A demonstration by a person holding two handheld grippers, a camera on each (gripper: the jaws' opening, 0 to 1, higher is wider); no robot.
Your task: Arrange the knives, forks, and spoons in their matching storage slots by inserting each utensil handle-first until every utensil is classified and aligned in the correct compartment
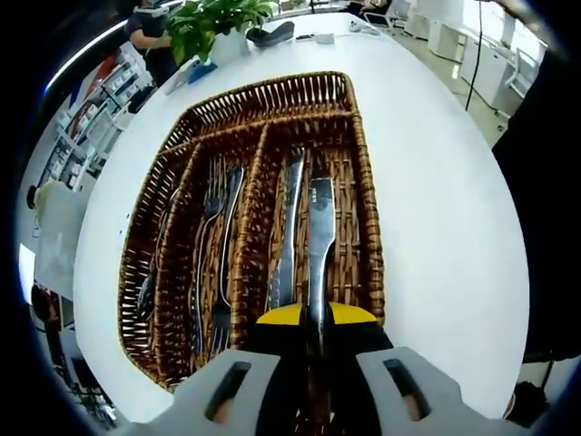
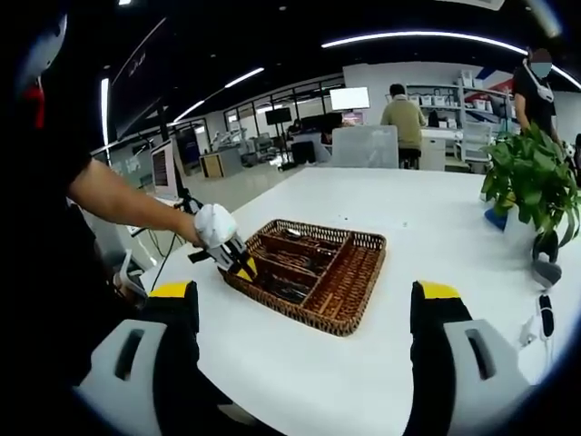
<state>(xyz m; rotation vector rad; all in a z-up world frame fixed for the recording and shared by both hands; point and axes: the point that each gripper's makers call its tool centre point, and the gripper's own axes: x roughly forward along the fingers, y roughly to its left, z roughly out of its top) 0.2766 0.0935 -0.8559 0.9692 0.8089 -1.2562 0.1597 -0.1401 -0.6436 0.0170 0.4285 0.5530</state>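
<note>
In the left gripper view, at six o'clock, the left gripper (image 1: 309, 331) has its yellow-tipped jaws closed on the handle end of a table knife (image 1: 320, 245), whose blade runs away toward twelve o'clock. The knife lies in the rightmost long compartment of the wicker cutlery tray (image 1: 363, 154), just beside a second knife (image 1: 289, 227) at its eleven o'clock. Further toward nine o'clock, the forks (image 1: 213, 245) fill the next slot, and what look like spoons (image 1: 154, 268) lie in the outer slot, too dim to count. Beyond the long slots, at twelve o'clock, a crosswise compartment sits bare of cutlery. The tray rests on a white table (image 1: 436, 209); a potted plant (image 1: 218, 23) stands at the far end.

In the right gripper view, the right gripper (image 2: 304, 327) hangs with jaws wide apart and nothing between them, well back from the tray, with the left one at the tray's nine o'clock edge.

The step in hand appears to be seating this knife. Next, the jaws likely need to release once it lies straight alongside its neighbour.
</note>
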